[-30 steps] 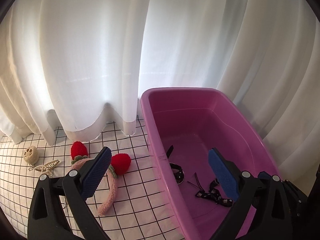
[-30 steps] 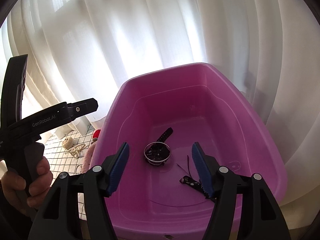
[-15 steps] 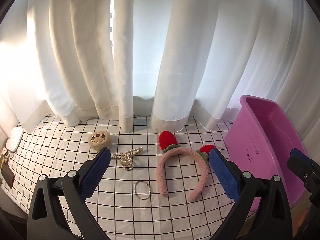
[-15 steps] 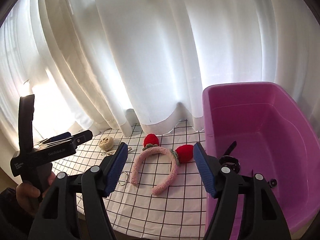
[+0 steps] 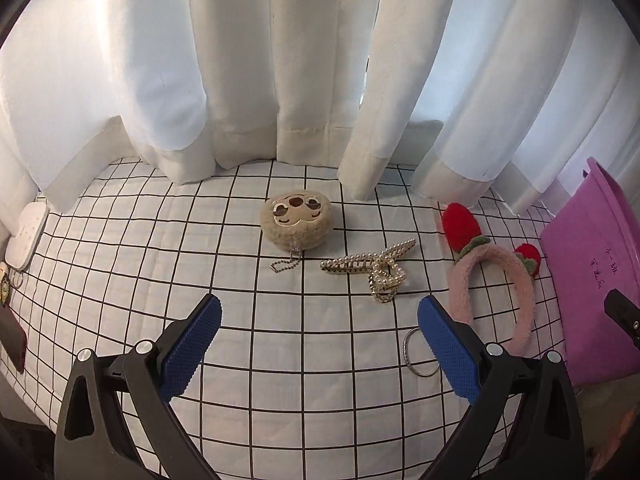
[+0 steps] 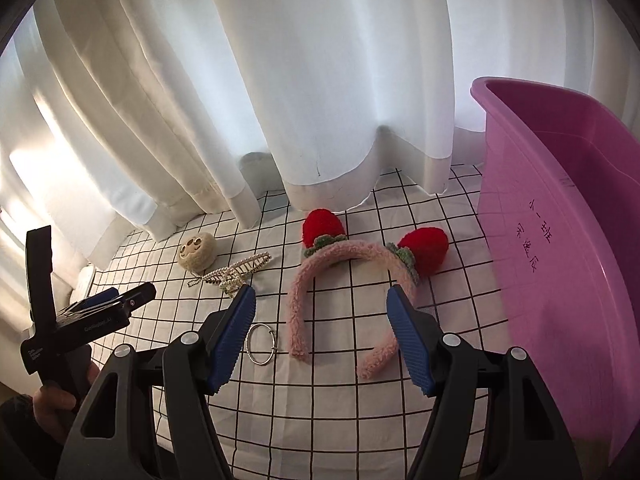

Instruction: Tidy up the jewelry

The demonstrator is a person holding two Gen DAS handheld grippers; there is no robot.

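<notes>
Both claws hung wide apart and empty above the loose jewelry on the grid-cloth tabletop (image 5: 120, 240).

From the left lay a plush charm (image 5: 296, 219), a pearl hair clip (image 5: 368, 266), a metal bangle (image 6: 262, 344) and a pink headband (image 6: 340, 276) with red pom-poms, then the purple bin (image 6: 560, 240). The left claw (image 5: 320, 340) hovered nearest the clip; the right claw (image 6: 322, 330) gaped over the headband.
</notes>
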